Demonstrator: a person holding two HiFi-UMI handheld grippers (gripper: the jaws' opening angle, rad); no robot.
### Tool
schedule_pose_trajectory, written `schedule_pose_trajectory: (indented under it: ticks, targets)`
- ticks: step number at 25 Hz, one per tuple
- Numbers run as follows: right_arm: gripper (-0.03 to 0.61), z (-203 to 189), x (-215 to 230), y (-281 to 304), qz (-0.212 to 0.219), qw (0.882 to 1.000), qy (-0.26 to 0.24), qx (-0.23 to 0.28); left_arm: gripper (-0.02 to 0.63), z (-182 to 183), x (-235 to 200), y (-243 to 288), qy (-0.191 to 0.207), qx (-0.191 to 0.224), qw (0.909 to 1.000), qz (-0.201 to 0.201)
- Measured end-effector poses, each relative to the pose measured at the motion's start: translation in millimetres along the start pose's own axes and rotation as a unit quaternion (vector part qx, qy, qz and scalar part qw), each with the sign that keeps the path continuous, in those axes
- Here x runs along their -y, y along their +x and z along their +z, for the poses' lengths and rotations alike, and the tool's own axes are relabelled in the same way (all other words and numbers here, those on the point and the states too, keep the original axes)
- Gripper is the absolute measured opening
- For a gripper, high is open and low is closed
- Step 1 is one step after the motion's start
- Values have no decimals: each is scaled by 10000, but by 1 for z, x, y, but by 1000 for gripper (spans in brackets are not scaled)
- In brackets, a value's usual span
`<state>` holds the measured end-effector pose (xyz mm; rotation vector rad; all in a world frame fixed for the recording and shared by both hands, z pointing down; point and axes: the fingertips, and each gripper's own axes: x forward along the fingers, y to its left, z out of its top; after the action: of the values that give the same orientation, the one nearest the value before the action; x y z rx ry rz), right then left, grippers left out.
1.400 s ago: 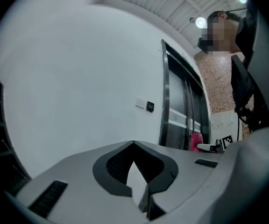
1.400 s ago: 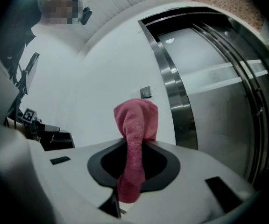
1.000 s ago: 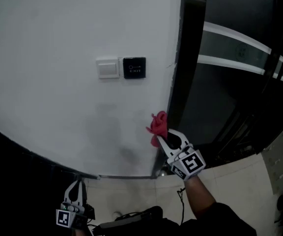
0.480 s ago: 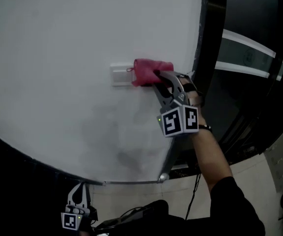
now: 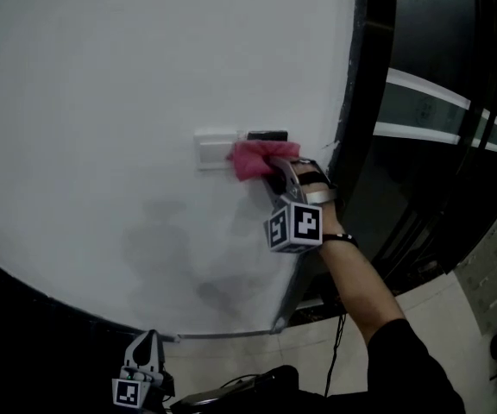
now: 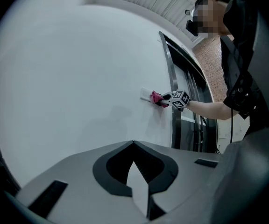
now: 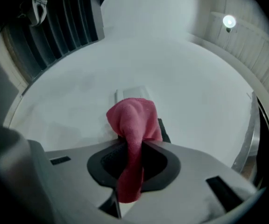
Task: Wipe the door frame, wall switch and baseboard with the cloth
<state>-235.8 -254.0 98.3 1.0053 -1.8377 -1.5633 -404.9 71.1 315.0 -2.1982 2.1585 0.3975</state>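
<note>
Two grippers: right gripper [image 5: 276, 167] clamped on cloth [image 5: 250, 159], wiping wall switch [image 5: 212, 149] (contact probable); left gripper [image 5: 147, 343] closed, empty. Next we sweep sideways.

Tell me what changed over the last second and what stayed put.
The right gripper, clamped on the pink cloth throughout, carried it up from low beside the door frame to the wall switches, then dipped a little. The black switch shows its top edge again, and the cloth reaches the white switch at its right end. The left gripper stayed low, shut and empty.
</note>
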Motion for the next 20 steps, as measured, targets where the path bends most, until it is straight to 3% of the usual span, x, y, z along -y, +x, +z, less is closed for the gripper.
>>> schedule_pose_trajectory:
  ticks: [8, 11, 16, 20]
  targets:
    - [63, -4, -20, 2, 280, 9993, 246, -69, -2, 24, 44, 87, 538, -246, 9958, -694]
    - [63, -4, -30, 1, 459, 9986, 233, -77, -2, 40, 76, 120, 467, -227, 9933, -1030]
    - [61, -10, -50, -2, 924, 9951, 262, -225, -2, 55, 109, 155, 464, -239, 9916, -1185]
    - [61, 9, -29, -26, 650, 9972, 263, 268, -2, 53, 116, 150, 244, -262, 9917, -1231]
